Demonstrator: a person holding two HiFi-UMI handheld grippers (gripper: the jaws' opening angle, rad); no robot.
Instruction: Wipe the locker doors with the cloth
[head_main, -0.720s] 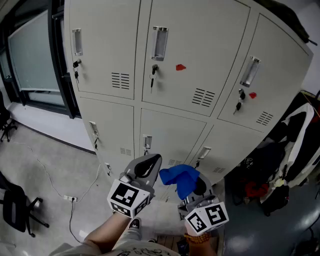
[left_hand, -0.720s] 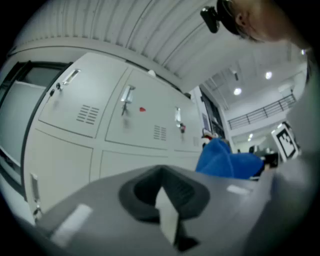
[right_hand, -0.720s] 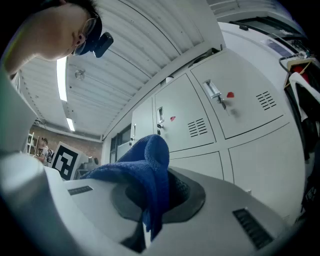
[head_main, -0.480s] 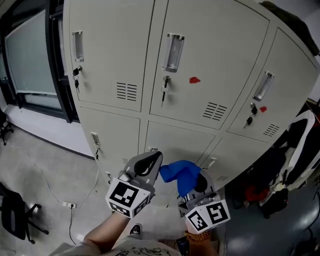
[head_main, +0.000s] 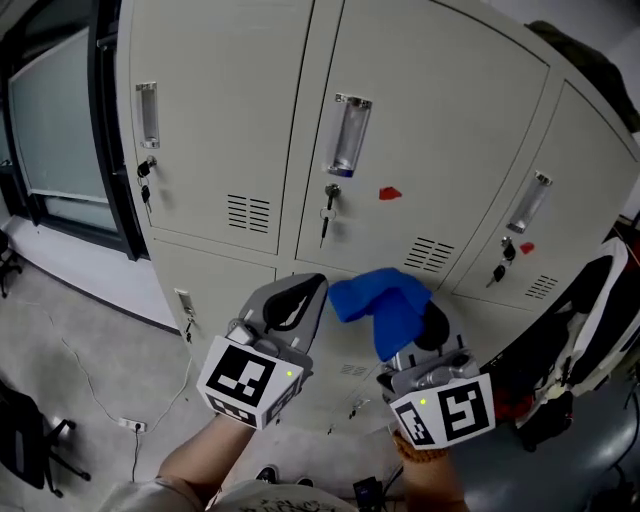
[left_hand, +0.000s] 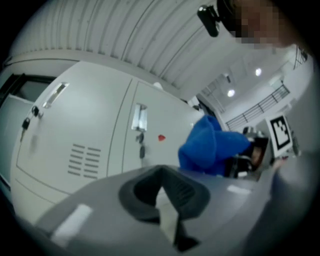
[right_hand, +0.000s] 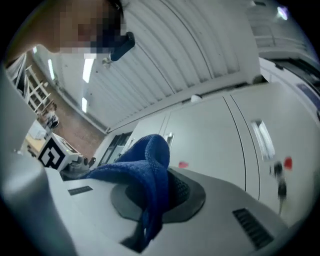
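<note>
Beige locker doors (head_main: 400, 130) fill the head view, each with a recessed handle (head_main: 348, 135), a key and a vent. My right gripper (head_main: 418, 330) is shut on a bunched blue cloth (head_main: 385, 305), held in front of the seam below the middle upper door, whether touching it I cannot tell. The cloth (right_hand: 145, 165) drapes out of the right gripper (right_hand: 155, 200) in its own view. My left gripper (head_main: 290, 308) hovers just left of it, shut with nothing between its jaws. In the left gripper view the cloth (left_hand: 207, 147) shows past the left gripper (left_hand: 165, 200).
A red sticker (head_main: 390, 193) marks the middle upper door. A dark-framed window (head_main: 60, 120) stands left of the lockers. Dark bags and clothing (head_main: 590, 330) hang at the right. A cable (head_main: 90, 400) and a chair (head_main: 20, 430) sit on the floor at lower left.
Both grippers have risen and drawn closer to the lockers. The cloth has moved from in front of the lower doors up to the bottom edge of the middle upper door.
</note>
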